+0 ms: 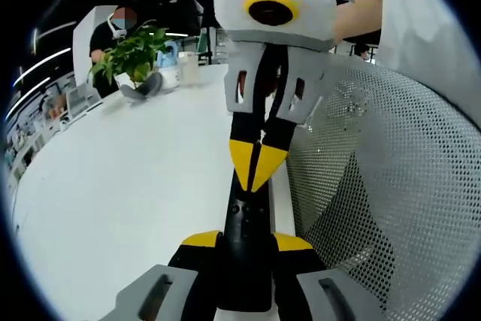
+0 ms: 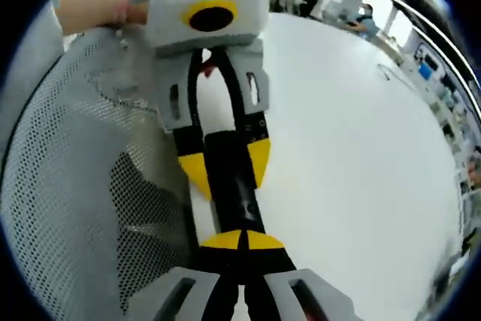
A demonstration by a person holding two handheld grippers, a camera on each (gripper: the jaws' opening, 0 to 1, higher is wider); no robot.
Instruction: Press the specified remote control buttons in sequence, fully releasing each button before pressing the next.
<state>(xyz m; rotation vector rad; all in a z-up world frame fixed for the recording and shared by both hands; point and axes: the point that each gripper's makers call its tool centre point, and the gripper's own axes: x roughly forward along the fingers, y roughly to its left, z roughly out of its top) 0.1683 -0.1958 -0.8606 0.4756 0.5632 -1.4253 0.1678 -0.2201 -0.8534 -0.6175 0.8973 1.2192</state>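
Note:
A slim black remote control [image 1: 244, 219] lies lengthwise between the yellow-tipped jaws of my left gripper [image 1: 246, 240], which is shut on its sides. My right gripper [image 1: 257, 167] comes from the far side, shut, with its joined yellow tips resting on the remote's top face near the far end. In the right gripper view the remote [image 2: 239, 193] runs up from my right gripper [image 2: 240, 240], whose tips meet on it. The left gripper [image 2: 229, 163] clamps the remote beyond that. Which button lies under the tips is hidden.
The white table [image 1: 128, 186] [image 2: 353, 148] stretches wide. A grey mesh chair back [image 1: 391, 186] [image 2: 68, 186] stands close beside the grippers. A potted plant [image 1: 131, 54] and a bottle [image 1: 186, 65] stand at the table's far end, with a person behind. A hand [image 2: 98, 9] holds the left gripper.

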